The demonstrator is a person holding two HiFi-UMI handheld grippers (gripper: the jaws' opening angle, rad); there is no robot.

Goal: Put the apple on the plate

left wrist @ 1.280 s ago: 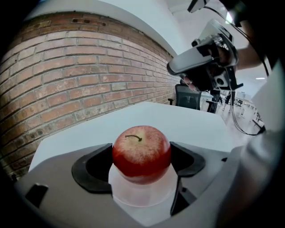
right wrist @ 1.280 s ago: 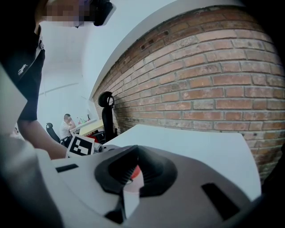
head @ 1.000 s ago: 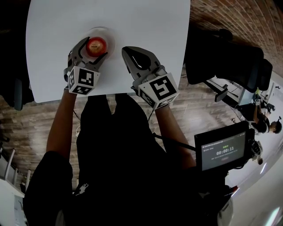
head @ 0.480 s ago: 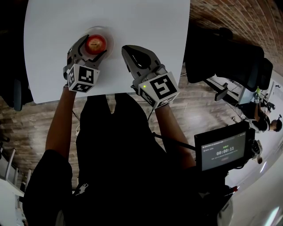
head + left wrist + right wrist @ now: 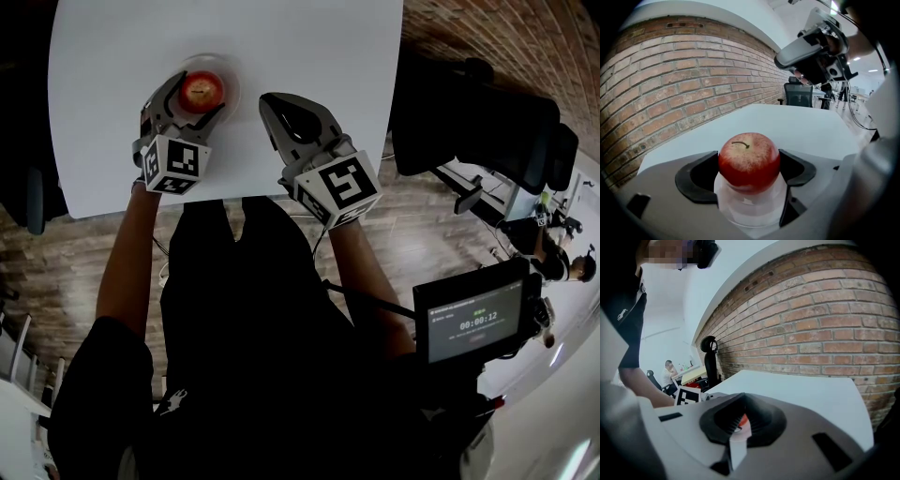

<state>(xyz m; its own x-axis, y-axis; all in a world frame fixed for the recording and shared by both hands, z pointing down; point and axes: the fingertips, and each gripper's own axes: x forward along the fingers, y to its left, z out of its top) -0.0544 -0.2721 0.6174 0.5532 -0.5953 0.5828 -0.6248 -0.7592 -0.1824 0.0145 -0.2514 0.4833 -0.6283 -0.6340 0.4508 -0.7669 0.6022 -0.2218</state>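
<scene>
Table [image 5: 309, 56] is plain white, nothing on it but the job. Your right claw [image 5: 267, 103] sits parked beside the plate, jaws pinched together on nothing. Your left claw [image 5: 200, 96] is spread wide and looks clamped on the apple, with a pad against each flank. The plate [image 5: 232, 80] is small and pale, near the table's near edge. The apple [image 5: 749, 161] sits on it, stem up. I reckon it's firm, smooth-skinned and a bit slippery, light enough for one claw, and round enough to roll. You've got hold of it across the widest part, which is the right spot.
</scene>
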